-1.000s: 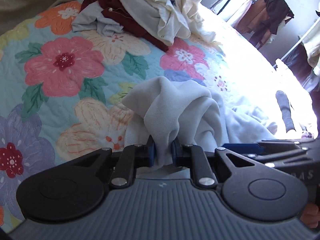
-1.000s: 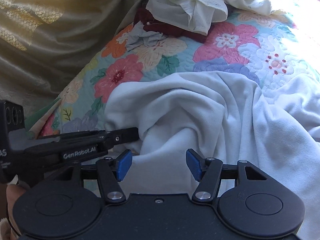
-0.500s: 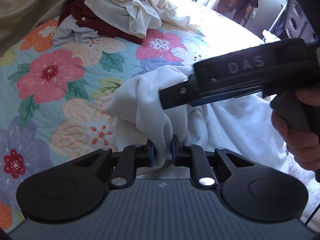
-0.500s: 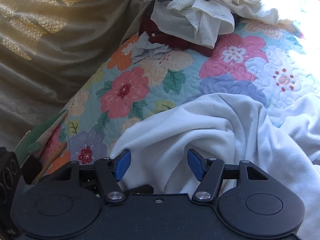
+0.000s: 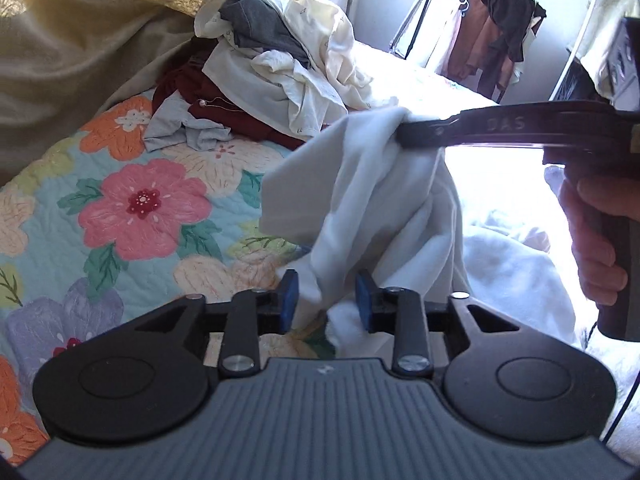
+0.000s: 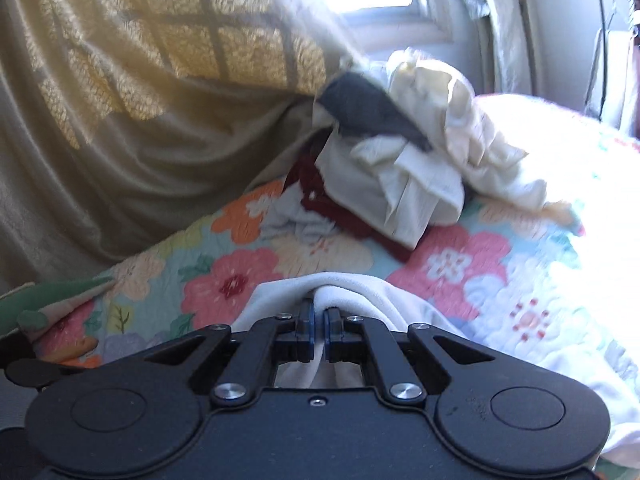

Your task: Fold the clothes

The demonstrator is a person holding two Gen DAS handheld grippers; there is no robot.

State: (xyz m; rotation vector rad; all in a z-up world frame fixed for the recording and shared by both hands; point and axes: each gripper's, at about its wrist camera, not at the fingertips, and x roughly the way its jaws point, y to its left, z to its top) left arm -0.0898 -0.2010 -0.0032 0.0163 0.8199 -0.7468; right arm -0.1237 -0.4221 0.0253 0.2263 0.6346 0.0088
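A white garment (image 5: 372,196) hangs bunched above the floral quilt (image 5: 140,208). My right gripper (image 6: 319,330) is shut on a fold of the white garment (image 6: 340,286) and lifts it; in the left wrist view it (image 5: 404,132) reaches in from the right, pinching the cloth's top. My left gripper (image 5: 326,296) is open, its blue pads (image 5: 289,294) apart, with the hanging cloth passing loosely between them.
A pile of unfolded clothes (image 5: 280,60), cream, grey and dark red, lies at the back of the bed, also in the right wrist view (image 6: 400,152). A beige curtain (image 6: 140,100) hangs at the left. A clothes rack (image 5: 488,32) stands behind the bed.
My left gripper has opened and let go of the white garment. My right gripper has shut on the garment and raised it off the quilt.
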